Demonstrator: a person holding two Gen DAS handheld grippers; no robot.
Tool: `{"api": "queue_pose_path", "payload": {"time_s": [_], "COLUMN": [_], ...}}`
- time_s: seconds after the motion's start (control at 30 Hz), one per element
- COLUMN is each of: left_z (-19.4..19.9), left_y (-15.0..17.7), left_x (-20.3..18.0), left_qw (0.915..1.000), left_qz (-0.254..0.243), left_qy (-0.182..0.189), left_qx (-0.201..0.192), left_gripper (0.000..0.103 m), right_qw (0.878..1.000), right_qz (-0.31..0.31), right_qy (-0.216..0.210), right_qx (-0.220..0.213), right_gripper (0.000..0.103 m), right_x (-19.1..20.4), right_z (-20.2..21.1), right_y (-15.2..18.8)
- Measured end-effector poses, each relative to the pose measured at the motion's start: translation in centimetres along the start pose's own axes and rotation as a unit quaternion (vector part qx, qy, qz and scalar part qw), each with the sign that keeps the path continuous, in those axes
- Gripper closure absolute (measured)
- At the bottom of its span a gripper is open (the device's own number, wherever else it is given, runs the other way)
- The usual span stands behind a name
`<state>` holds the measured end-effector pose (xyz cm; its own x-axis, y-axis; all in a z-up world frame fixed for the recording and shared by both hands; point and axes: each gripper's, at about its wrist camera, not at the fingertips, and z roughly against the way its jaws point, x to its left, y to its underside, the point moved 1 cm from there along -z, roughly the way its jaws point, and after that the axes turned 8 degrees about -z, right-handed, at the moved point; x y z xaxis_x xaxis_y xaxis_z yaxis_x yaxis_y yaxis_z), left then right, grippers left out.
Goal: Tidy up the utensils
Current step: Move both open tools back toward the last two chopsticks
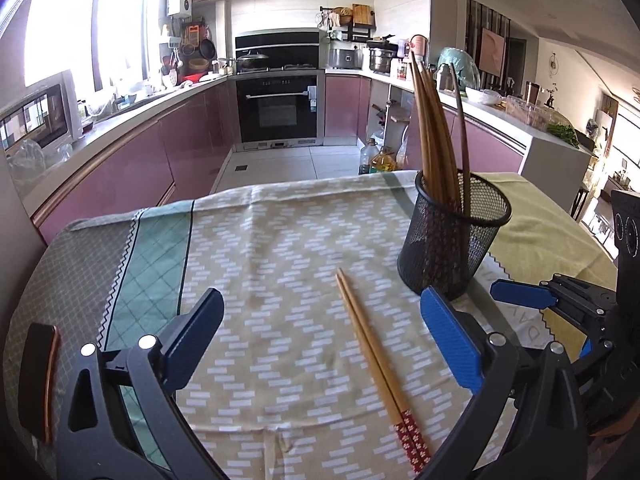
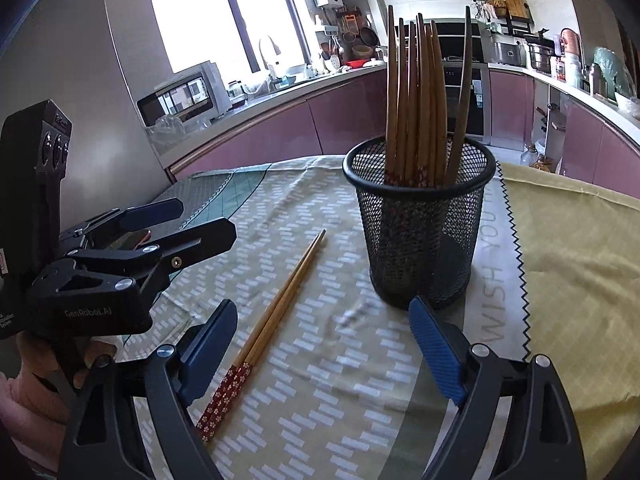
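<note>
Both hand-held grippers hung low over the cloth-covered table, each with its blue-padded jaws spread wide and nothing pinched between them. Seen from its own camera, the left gripper (image 1: 320, 332) framed a pair of chopsticks (image 1: 376, 360) lying flat on the patterned tablecloth (image 1: 260, 248); the pair ran between the two pads without touching either, its red flowered ends nearest the camera and its plain tips pointing away toward the far edge of the table. Ahead of that gripper and to its right stood a black mesh holder (image 1: 454, 236), upright, just beyond the right pad's tip, with a bundle of brown chopsticks (image 1: 430, 128) standing inside and leaning slightly. From the right wrist camera, the right gripper (image 2: 322, 328) also stood spread, and the loose pair lay close beside its left pad, slanting away from it toward the holder's base, while the holder rose directly ahead, just past the tip of the right pad. Off to the left of the right gripper the other tool showed, held by a hand (image 2: 36, 384) at the lower edge of that view. Right of the holder a yellow cloth (image 2: 576, 264) with a zigzag edge overlapped the table covering.
</note>
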<state>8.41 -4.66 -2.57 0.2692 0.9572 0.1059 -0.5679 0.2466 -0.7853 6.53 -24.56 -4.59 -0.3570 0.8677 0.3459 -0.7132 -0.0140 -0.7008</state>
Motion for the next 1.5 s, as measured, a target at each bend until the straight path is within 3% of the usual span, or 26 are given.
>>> {"api": "queue_pose_path", "payload": {"time_s": [0.9, 1.5], "left_z": [-0.7, -1.5], "left_y": [2.5, 3.3], "left_x": [0.7, 1.8], "left_qw": [0.9992, 0.9985], "left_qz": [0.006, 0.017], "left_qy": [-0.025, -0.023], "left_qx": [0.032, 0.047], "left_gripper": [0.006, 0.007], "right_qw": [0.998, 0.995], "right_qz": [0.013, 0.038], "right_qy": [0.014, 0.039], "right_qx": [0.053, 0.088], "right_gripper": [0.016, 0.023], "right_x": [1.6, 2.8], "right_z": [-2.2, -4.0], "right_y": [1.4, 1.6]}}
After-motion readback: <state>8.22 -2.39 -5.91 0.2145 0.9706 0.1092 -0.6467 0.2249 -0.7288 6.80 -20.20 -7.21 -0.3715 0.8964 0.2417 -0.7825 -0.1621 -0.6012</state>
